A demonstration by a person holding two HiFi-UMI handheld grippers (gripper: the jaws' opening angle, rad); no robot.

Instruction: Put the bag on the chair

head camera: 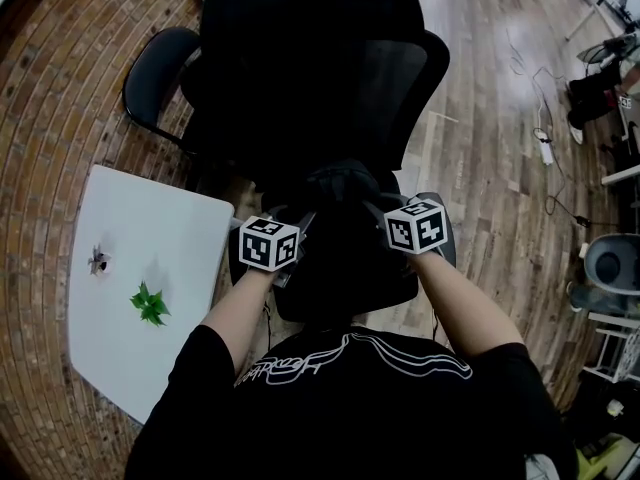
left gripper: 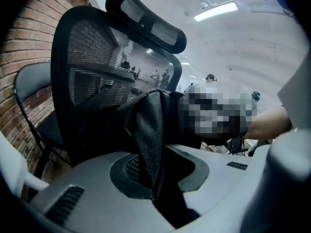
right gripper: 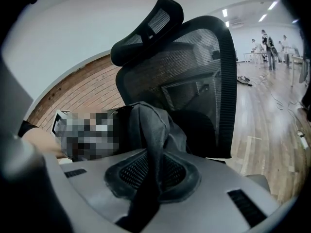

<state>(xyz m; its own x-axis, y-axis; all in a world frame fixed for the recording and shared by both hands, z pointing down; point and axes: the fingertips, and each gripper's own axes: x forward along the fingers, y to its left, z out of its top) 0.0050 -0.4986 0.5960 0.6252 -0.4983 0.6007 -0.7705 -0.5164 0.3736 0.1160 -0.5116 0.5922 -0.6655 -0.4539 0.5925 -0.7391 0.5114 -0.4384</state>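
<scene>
A black fabric bag (head camera: 345,213) hangs between my two grippers, just in front of the black mesh office chair (head camera: 320,58) and above its seat (head camera: 340,293). My left gripper (head camera: 300,226) is shut on a fold of the bag (left gripper: 148,130), and the cloth runs down between its jaws (left gripper: 160,178). My right gripper (head camera: 385,210) is shut on another fold of the bag (right gripper: 150,125), pinched between its jaws (right gripper: 150,178). The chair's backrest and headrest (left gripper: 146,18) rise right behind the bag (right gripper: 194,72). Whether the bag's bottom touches the seat is hidden.
A white table (head camera: 190,238) stands at the left with a green item (head camera: 150,304) and a small object (head camera: 99,261) on it. A second black chair (head camera: 155,73) stands by the brick wall. Cables and a power strip (head camera: 545,150) lie on the wooden floor at the right.
</scene>
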